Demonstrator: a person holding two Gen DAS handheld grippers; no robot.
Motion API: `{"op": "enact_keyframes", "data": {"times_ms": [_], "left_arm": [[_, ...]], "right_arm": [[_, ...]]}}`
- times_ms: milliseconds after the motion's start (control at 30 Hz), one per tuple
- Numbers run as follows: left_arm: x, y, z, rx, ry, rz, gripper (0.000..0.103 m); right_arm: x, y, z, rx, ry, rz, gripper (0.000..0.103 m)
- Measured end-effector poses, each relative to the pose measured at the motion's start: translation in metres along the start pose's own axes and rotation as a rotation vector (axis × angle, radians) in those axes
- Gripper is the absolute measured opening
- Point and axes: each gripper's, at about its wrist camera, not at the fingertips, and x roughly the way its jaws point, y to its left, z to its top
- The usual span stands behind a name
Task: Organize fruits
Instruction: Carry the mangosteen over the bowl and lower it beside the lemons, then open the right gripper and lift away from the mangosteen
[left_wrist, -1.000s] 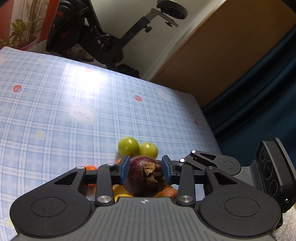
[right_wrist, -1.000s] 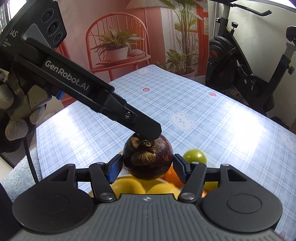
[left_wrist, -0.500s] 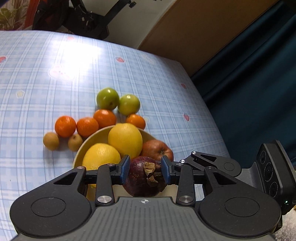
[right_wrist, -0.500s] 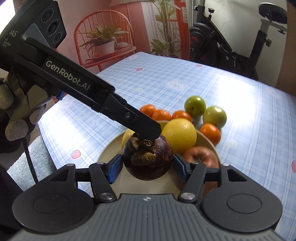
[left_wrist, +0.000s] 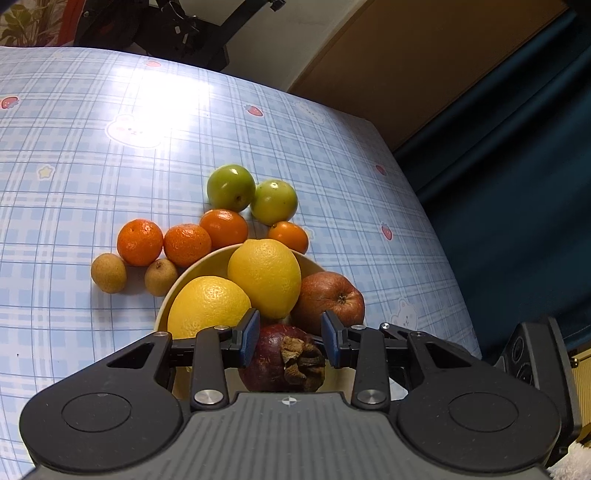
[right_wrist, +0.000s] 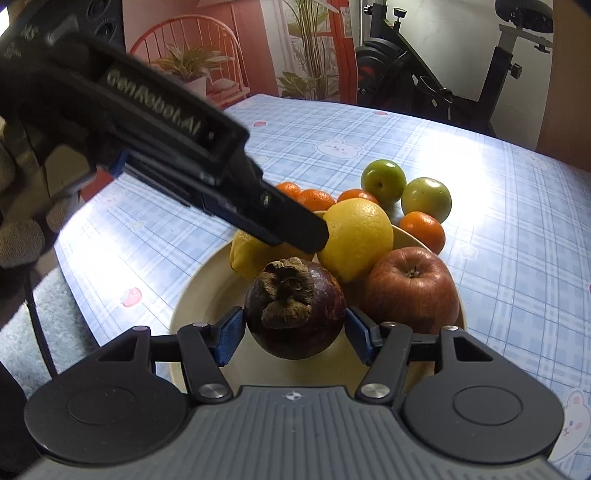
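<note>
A dark purple mangosteen (right_wrist: 295, 310) hangs low over a cream bowl (right_wrist: 207, 295), with my right gripper (right_wrist: 295, 338) shut on its sides. The bowl (left_wrist: 195, 267) holds two yellow citrus fruits (left_wrist: 264, 277) and a red apple (left_wrist: 328, 299). My left gripper (left_wrist: 290, 338) hovers just above and past the mangosteen (left_wrist: 284, 362). Its blue pads stand a little apart and press on nothing. In the right wrist view the left gripper (right_wrist: 299, 236) reaches in from the upper left, clear of the brown calyx.
Behind the bowl on the blue plaid tablecloth (left_wrist: 110, 166) lie several tangerines (left_wrist: 139, 242), two green fruits (left_wrist: 231, 186) and two small brown fruits (left_wrist: 109, 273). A gloved hand (right_wrist: 22, 236) holds the left gripper. An exercise bike (right_wrist: 424, 85) stands beyond the table.
Both grippers have sunk and tipped down toward the bowl, bringing the fruit into view. The mangosteen now sits lower than the left gripper's pads, whose tip has come off the calyx.
</note>
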Motion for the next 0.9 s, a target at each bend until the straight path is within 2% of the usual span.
{"op": "enact_keyframes", "data": {"times_ms": [367,533,900], "left_arm": [[-0.016,-0.004,0.004,0.027,-0.071,0.02,0.038],[-0.034,-0.001,-0.002,0.037,-0.144,0.081,0.038],[-0.064,0.009,-0.019,-0.005,-0.266,0.211,0.039]], "right_arm": [[0.0,-0.005,-0.003,0.025,-0.008,0.007,0.062],[-0.004,-0.013,-0.003,0.102,-0.022,0.039,0.063],[-0.039,-0.013,0.003,0.132,-0.165,0.029,0.064]]}}
